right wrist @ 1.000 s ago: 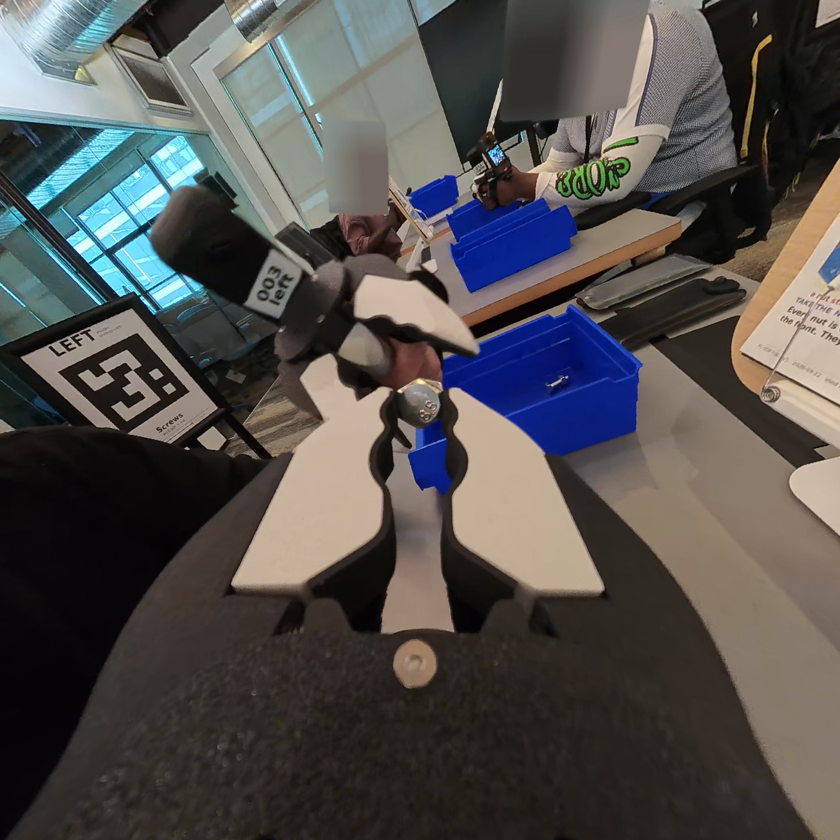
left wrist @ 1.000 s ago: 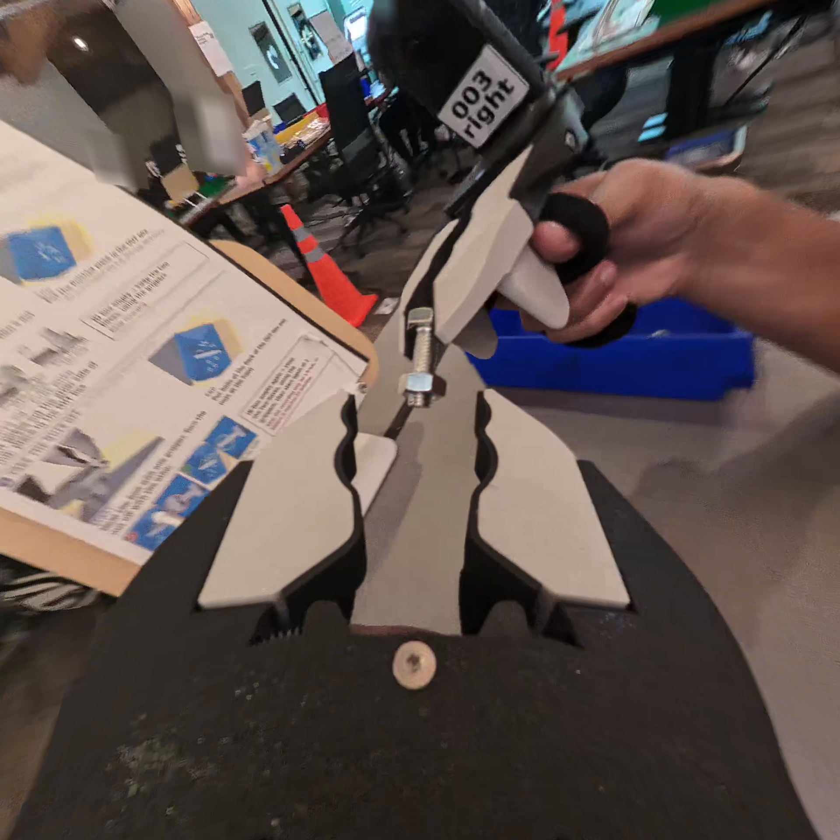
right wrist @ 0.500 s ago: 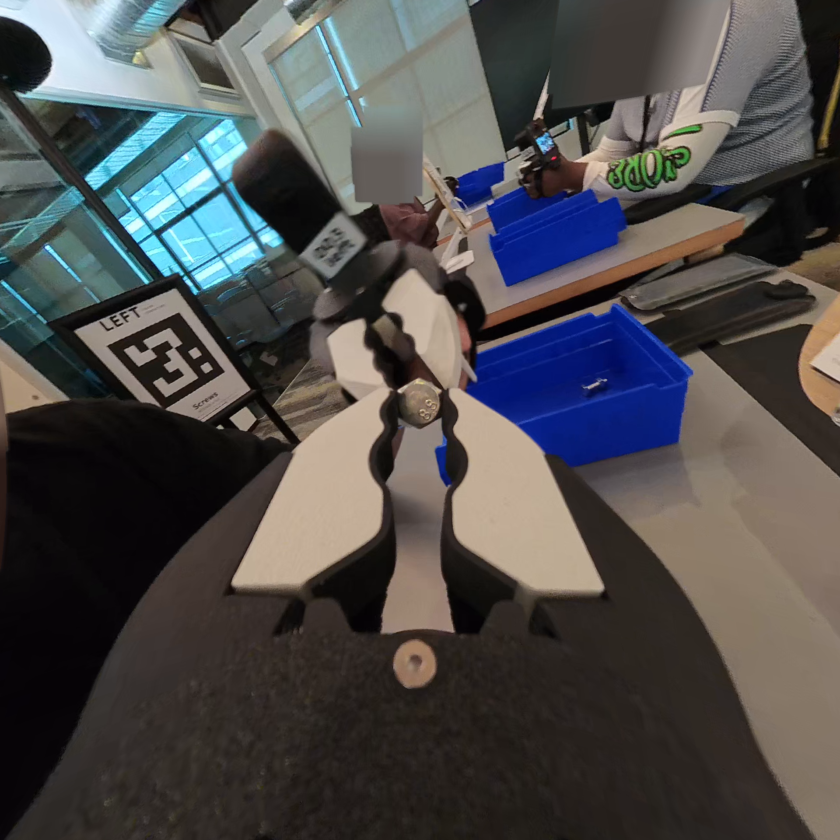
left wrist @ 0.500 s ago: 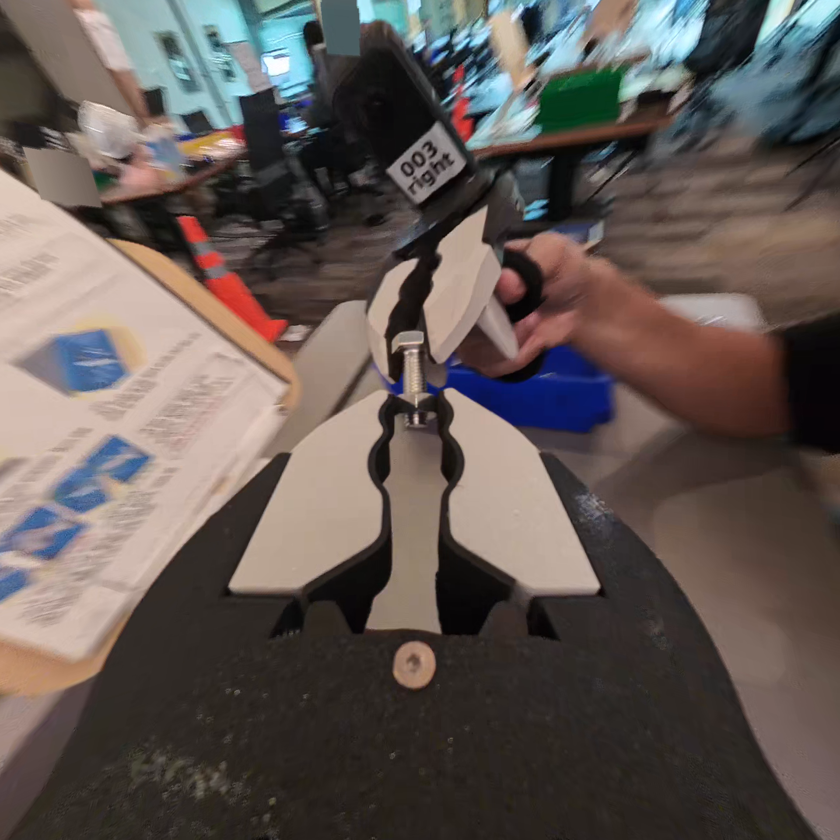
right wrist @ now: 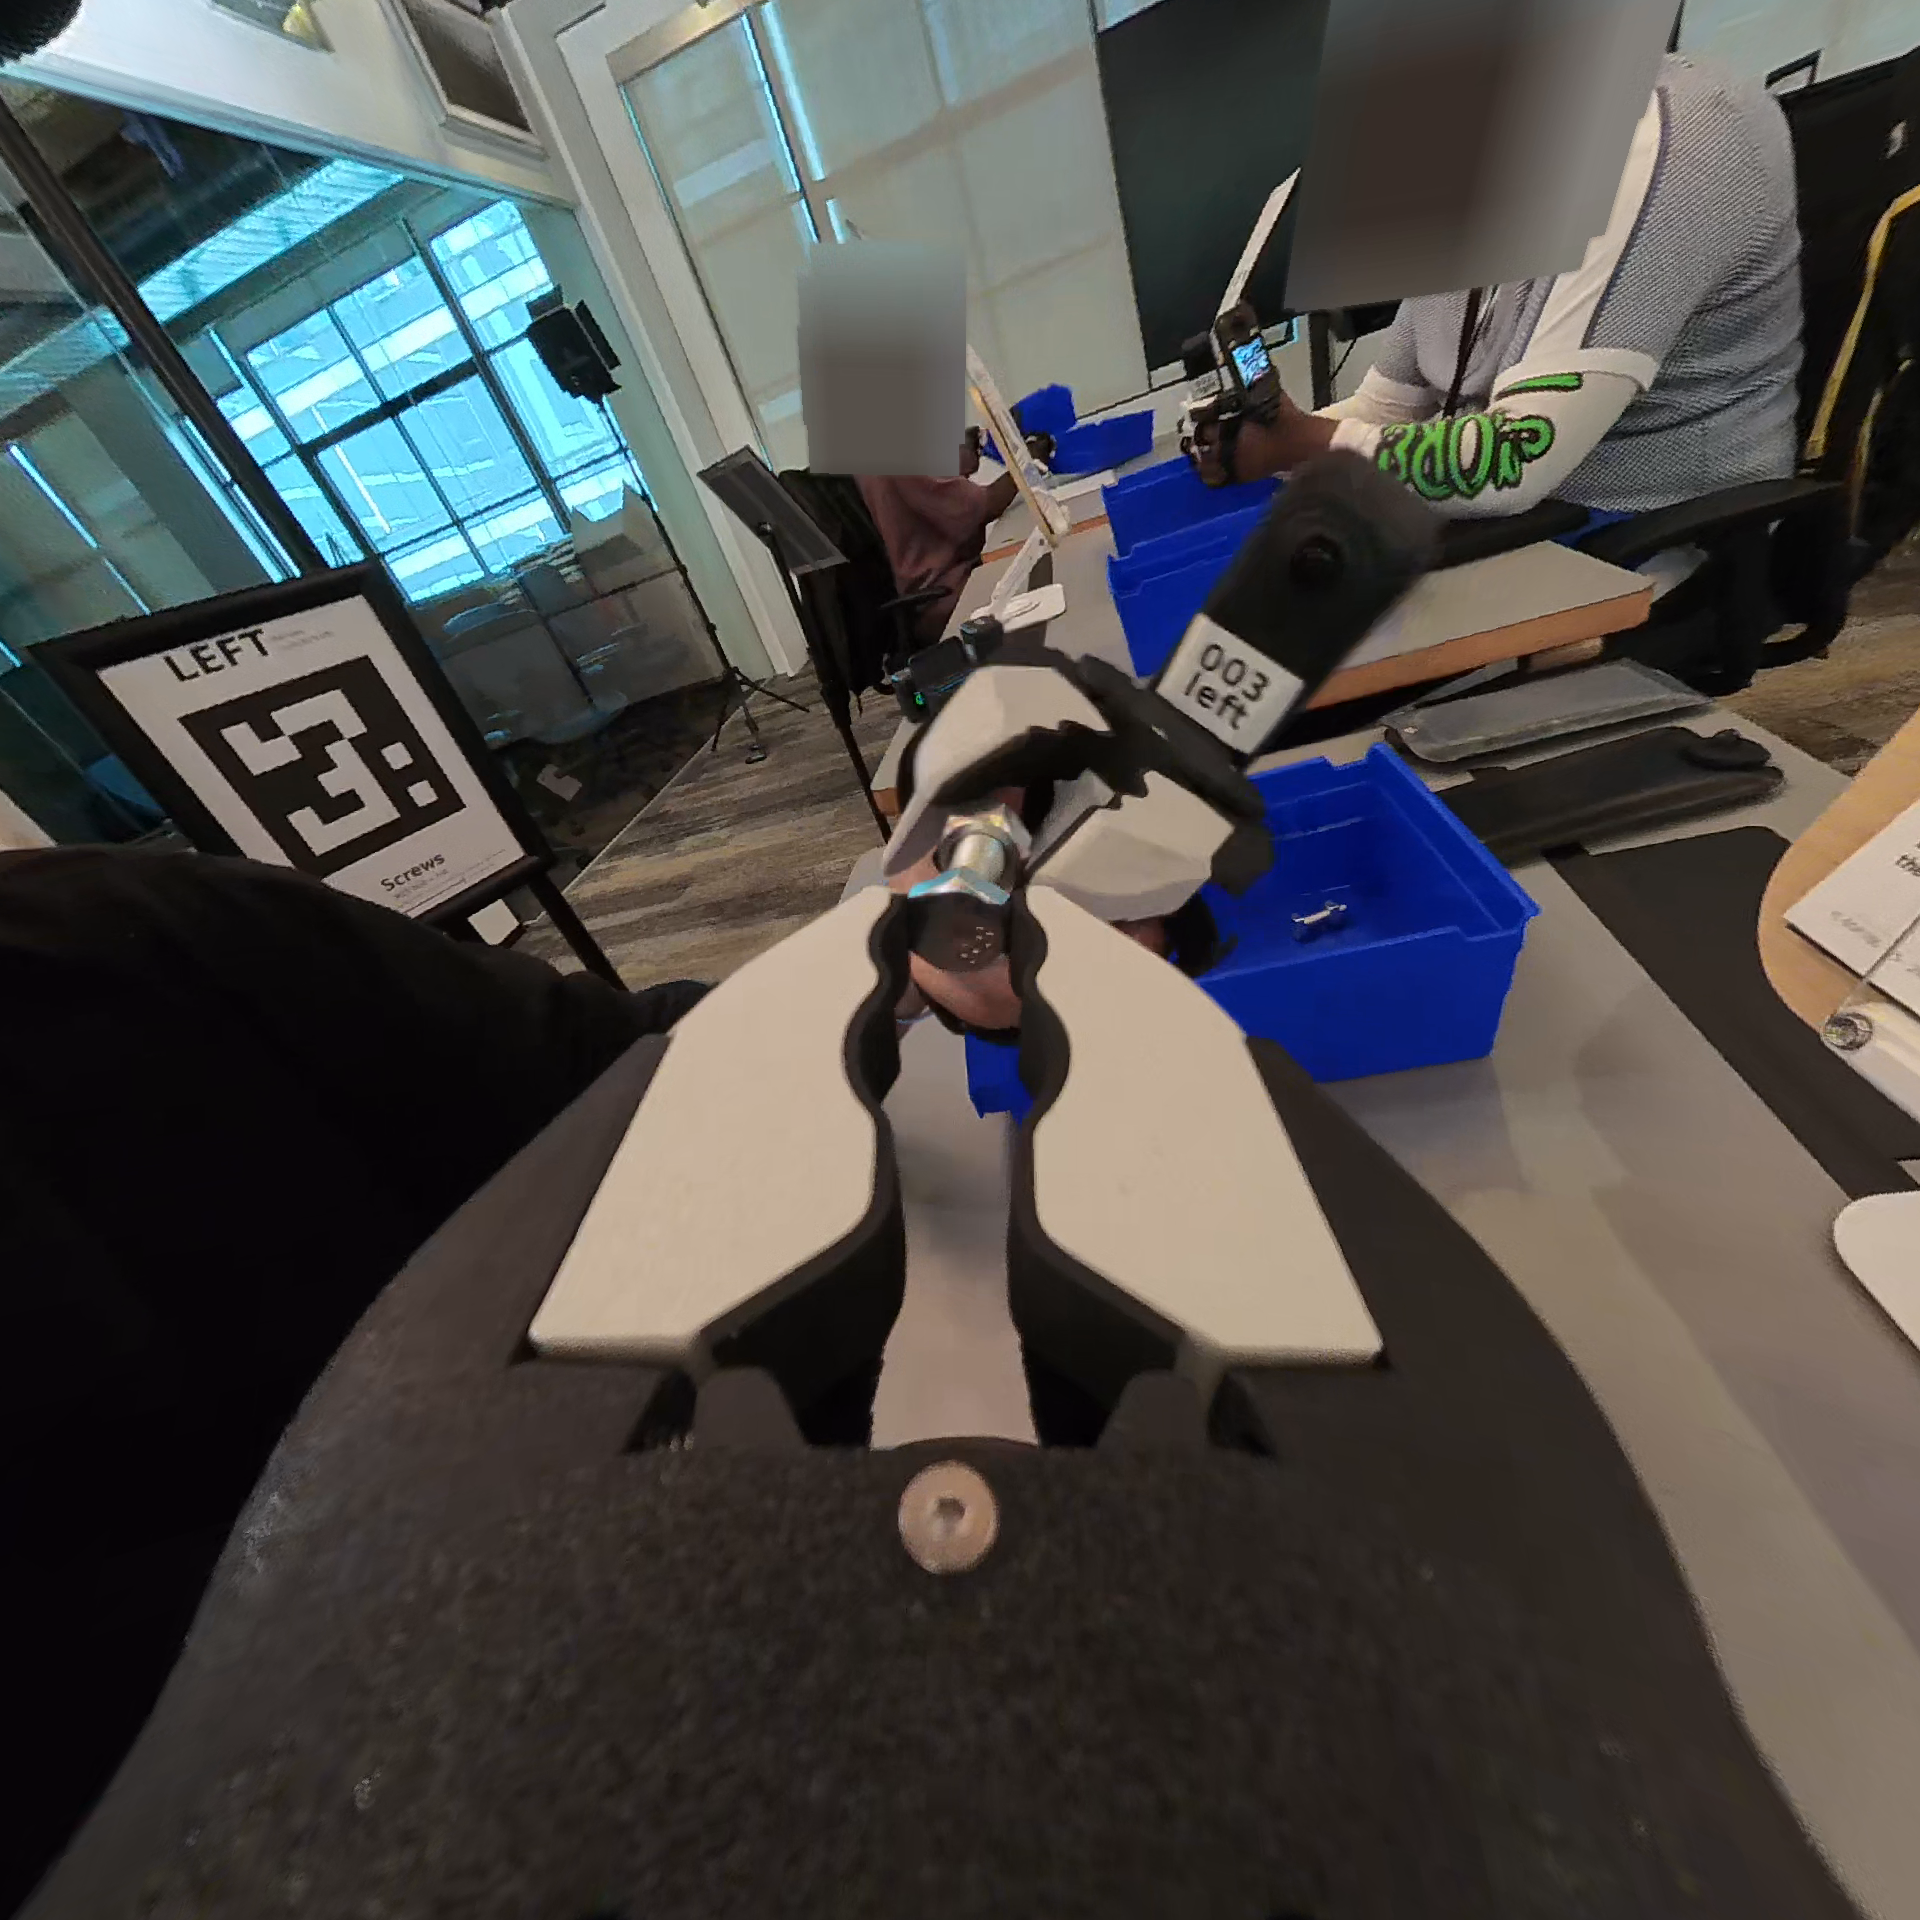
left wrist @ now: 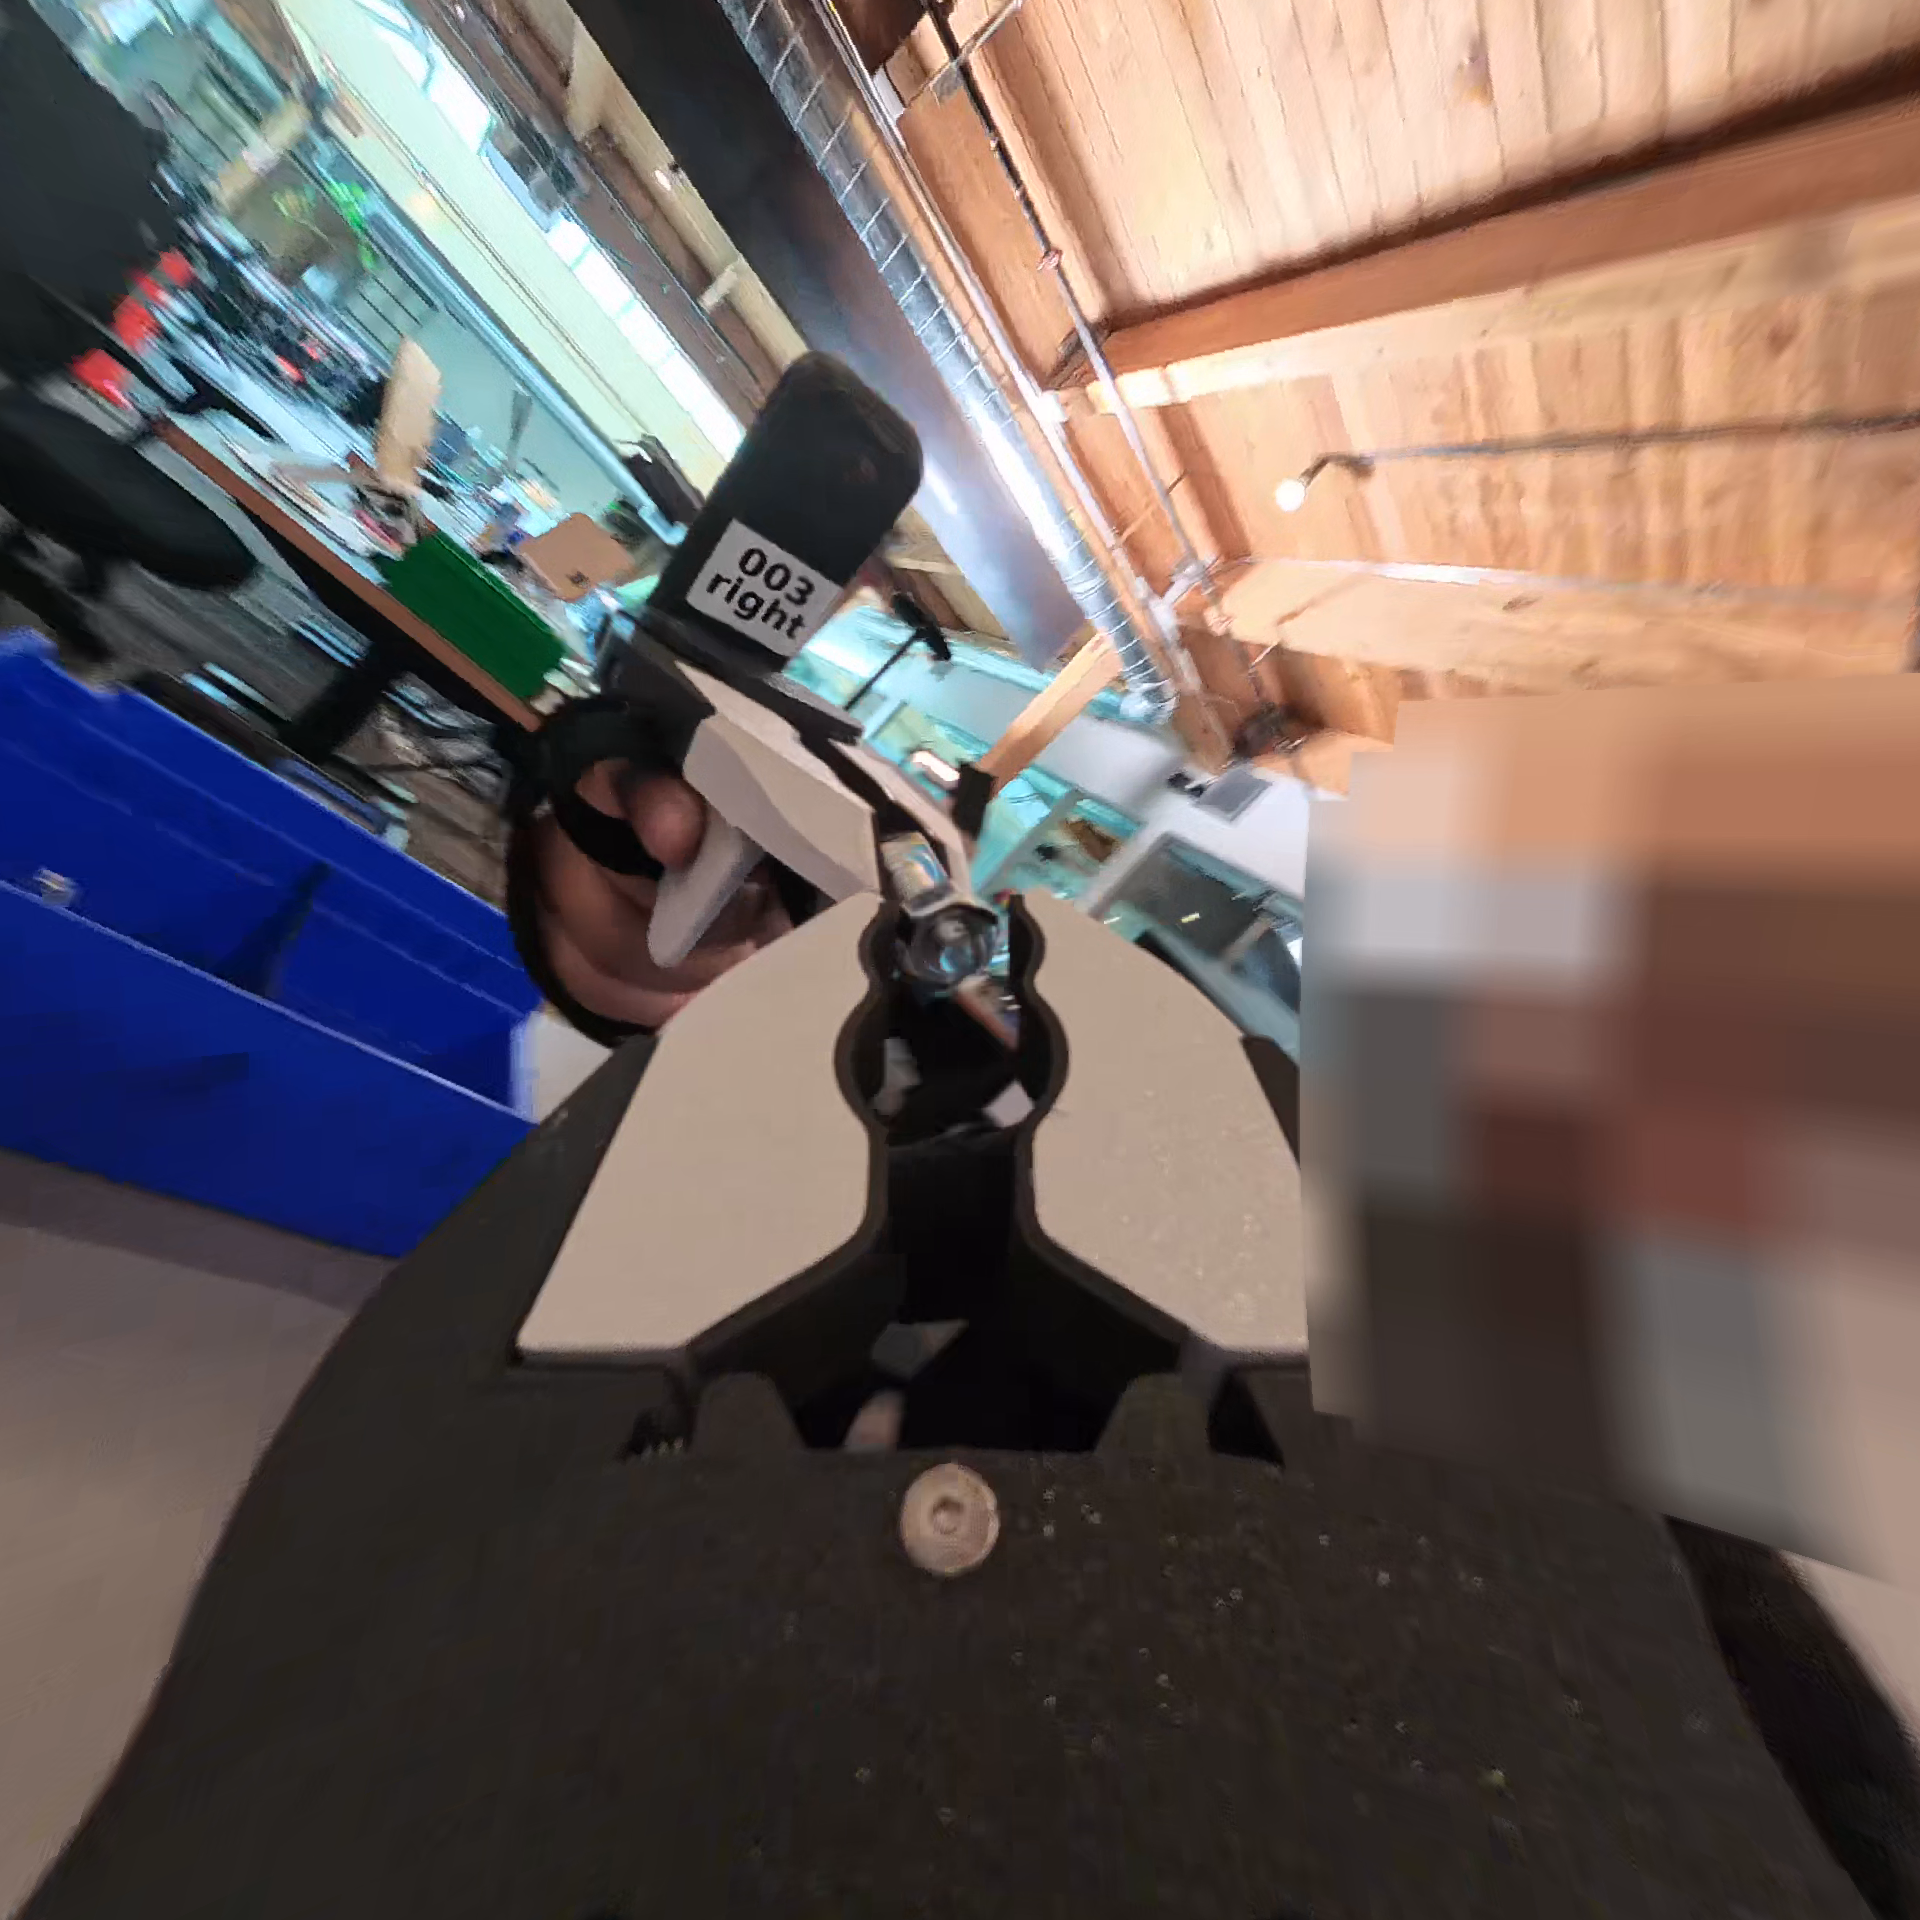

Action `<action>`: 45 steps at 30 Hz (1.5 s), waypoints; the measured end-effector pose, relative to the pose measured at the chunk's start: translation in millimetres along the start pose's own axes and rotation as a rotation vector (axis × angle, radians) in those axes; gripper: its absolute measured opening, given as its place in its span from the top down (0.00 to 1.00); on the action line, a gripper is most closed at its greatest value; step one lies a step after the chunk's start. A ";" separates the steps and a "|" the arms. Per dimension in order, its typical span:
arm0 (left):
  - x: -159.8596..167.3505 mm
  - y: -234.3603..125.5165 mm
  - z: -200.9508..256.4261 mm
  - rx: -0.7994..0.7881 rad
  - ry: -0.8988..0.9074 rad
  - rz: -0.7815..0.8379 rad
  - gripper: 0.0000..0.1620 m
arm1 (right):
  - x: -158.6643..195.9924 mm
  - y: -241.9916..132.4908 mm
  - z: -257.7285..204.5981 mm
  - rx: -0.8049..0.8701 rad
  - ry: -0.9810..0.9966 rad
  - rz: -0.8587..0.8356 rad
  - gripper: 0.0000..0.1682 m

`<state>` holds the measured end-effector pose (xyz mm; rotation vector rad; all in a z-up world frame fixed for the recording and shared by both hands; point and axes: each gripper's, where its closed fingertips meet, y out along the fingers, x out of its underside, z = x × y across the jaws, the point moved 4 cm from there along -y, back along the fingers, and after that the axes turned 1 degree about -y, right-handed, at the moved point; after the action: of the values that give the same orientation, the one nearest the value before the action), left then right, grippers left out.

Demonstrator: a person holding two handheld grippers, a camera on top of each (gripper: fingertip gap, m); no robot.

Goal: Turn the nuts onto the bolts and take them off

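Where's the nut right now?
The nut is up in the air, pinched at the tips of the left gripper. It sits on the bolt, whose head the right gripper clamps.

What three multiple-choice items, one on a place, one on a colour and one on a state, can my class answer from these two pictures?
1. Where does the loose small bolt lie?
A. On a chair
B. In the bin
C. On the floor

2. What colour is that bin?
A. Blue
B. Green
C. Red

3. How do the right tongs stand?
A. Wide open and empty
B. Lying flat, let go
C. Shut on the head of the big bolt

Key: 1 B, as it rests on the bin's bottom. 2 A, as its walls are plainly blue. 3 C, as the fingers press both sides of the head, while the left tongs grip the nut.
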<state>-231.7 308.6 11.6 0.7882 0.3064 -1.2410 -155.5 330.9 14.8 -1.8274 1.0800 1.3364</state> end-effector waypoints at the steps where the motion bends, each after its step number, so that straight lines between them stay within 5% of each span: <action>1: -0.3 0.4 2.2 -0.036 0.078 -0.011 0.83 | -1.4 -1.1 1.8 0.010 0.013 0.010 0.89; 4: -2.3 0.2 6.2 -0.275 0.383 -0.064 0.62 | -2.2 -4.3 7.5 0.022 0.061 0.031 0.89; 10: 9.1 0.8 9.1 -0.892 1.177 -0.342 0.72 | 1.3 -4.6 12.5 -0.020 0.151 0.037 0.89; 15: 18.6 5.4 7.1 -1.105 1.454 -0.511 0.78 | 5.1 0.4 10.4 -0.029 0.155 0.009 0.89; 21: 21.6 9.0 8.9 -1.176 1.593 -0.553 0.86 | 9.9 4.8 9.3 -0.034 0.160 -0.026 0.89; 27: 21.8 5.9 5.7 -1.117 1.438 -0.557 0.89 | 13.0 5.8 10.8 -0.019 0.143 -0.048 0.89; 41: 18.8 -4.5 10.6 -0.311 0.181 -0.227 0.90 | 13.7 12.3 -10.2 -0.057 -0.012 -0.110 0.89; 45: 17.2 -6.2 -0.8 -0.313 0.109 -0.217 0.90 | 15.8 8.6 -2.8 -0.001 0.021 -0.135 0.89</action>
<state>-231.8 296.0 -1.7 0.5627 0.6722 -1.3131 -159.4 320.4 0.4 -1.8836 0.9488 1.2424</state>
